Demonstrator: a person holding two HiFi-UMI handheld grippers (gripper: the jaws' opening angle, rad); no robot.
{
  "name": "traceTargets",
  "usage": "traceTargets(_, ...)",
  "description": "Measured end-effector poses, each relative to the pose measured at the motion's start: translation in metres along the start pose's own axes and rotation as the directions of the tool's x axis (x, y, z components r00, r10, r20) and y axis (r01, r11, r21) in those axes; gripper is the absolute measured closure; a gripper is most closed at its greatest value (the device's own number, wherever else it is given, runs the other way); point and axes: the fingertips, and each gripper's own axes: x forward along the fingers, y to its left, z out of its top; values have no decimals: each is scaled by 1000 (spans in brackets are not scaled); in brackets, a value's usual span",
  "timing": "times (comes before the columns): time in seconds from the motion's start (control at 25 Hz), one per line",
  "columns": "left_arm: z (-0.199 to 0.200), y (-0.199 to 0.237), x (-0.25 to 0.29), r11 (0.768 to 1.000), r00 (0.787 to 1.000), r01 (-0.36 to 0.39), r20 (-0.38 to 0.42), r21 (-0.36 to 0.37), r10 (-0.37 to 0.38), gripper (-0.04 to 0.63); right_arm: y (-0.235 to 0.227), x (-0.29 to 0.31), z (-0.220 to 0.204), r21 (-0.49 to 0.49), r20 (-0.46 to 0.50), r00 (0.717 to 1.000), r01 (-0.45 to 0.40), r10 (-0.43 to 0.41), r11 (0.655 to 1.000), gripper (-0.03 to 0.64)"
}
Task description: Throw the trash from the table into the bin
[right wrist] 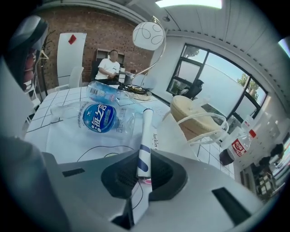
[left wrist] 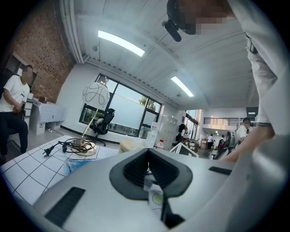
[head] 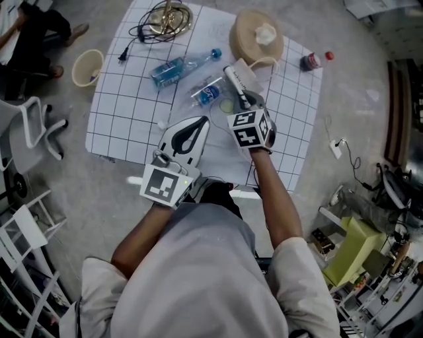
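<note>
— What is the work surface, and what room is it in?

— A table under a white sheet (head: 125, 119) ruled in black squares, standing on a grey floor (head: 86, 198). The right gripper view shows a brick wall (right wrist: 90, 36) and tall windows (right wrist: 213, 77). The left gripper view shows a white ceiling with strip lights (left wrist: 121, 43). In the head view a white chair (head: 33, 125) stands at the left edge, and a seated person (head: 33, 30) is in the upper left corner.

— How many of each thing?

— Two clear water bottles: one with a blue cap (head: 182, 66) above the middle of the sheet, and one with a round blue label (head: 210, 94) just below it. One dark bottle with a red cap (head: 312, 61) lies at the sheet's upper right corner. There is one white tube. One lamp with a coiled cable (head: 165, 20) sits at the top edge. One beige basket (head: 244, 43) stands at the upper right of the table with a crumpled white wad inside. One small beige bin (head: 87, 67) is on the floor, off the sheet's upper left.

— And the grippers?

— The right gripper (right wrist: 144, 168) is clamped on the near end of the white tube (right wrist: 146, 131), over the middle of the sheet. The tube's far end points toward the basket. The left gripper (left wrist: 149, 165) holds nothing. Its fingers are drawn together to a thin slit, with the sheet showing through.
</note>
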Motion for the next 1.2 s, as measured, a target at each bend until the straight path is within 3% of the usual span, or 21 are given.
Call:
traceTargets(0.36, 0, -12, 5, 999, 999, 50, 5, 6, -50, 589, -3, -26, 1, 106, 58, 998, -22, 16, 994, 588)
traceTargets(0.64, 2, -23, 8, 996, 996, 87, 14, -30, -86, 589, 8, -55, 0, 163, 110, 993, -50, 33, 985, 588)
traceTargets(0.84, 3, -29, 9, 992, 994, 110, 24, -55, -109, 589, 17, -68, -4, 173, 136, 990, -67, 44, 983, 588)
traceTargets(1.2, -3, -42, 13, 989, 989, 146, -1, -35, -146, 589, 19, -99, 0, 212, 188, 982, -60, 19, 976, 588)
